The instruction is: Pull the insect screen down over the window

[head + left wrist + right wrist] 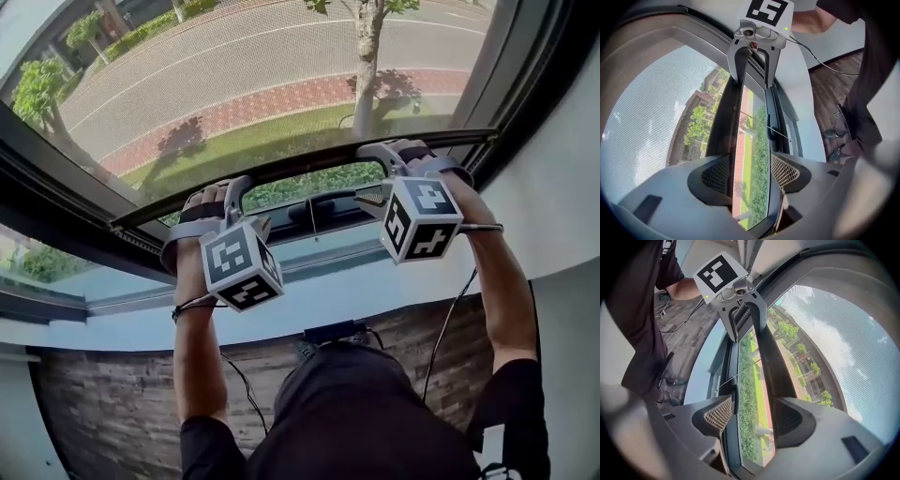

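Note:
The insect screen's mesh [234, 84] covers the upper window, and its dark bottom bar [300, 172] runs slanted across the head view. A strip of open window showing a green hedge lies under the bar. My left gripper [248, 197] and right gripper [382, 169] both reach over the bar from above, well apart. In the left gripper view the bar [723, 136] passes under the left pad [715, 173], and daylight fills the gap across my left gripper [750, 173]. In the right gripper view the bar [776, 376] runs under the right pad, with my right gripper [752, 416] likewise showing a gap.
Below the bar sits the lower window frame with a dark latch [319, 208] and a thin cord [761, 124]. A white sill [328, 277] follows, then a wooden floor [122, 403] with cables. The person's arms and dark-clad body fill the bottom of the head view.

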Action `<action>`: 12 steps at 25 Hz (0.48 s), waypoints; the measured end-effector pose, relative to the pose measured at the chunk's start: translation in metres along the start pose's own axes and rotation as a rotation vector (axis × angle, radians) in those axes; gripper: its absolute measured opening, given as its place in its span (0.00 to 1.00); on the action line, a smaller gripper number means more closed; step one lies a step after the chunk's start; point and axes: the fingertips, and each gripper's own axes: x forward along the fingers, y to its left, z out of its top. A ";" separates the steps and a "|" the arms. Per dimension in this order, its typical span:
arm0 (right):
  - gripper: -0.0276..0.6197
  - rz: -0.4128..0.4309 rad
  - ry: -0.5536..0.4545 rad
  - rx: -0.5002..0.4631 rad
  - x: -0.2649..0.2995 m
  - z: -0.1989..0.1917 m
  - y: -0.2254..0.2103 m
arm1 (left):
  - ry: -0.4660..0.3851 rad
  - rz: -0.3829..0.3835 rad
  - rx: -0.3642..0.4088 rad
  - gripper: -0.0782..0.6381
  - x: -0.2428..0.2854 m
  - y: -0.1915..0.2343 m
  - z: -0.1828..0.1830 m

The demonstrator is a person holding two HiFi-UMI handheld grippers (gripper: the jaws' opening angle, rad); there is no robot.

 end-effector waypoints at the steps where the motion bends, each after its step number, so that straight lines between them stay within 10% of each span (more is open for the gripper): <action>1: 0.47 0.006 0.001 0.004 0.003 -0.002 0.002 | 0.001 -0.008 -0.004 0.52 0.003 -0.003 0.000; 12: 0.47 0.034 -0.007 0.028 0.024 -0.008 0.022 | 0.017 -0.037 -0.017 0.52 0.023 -0.025 -0.007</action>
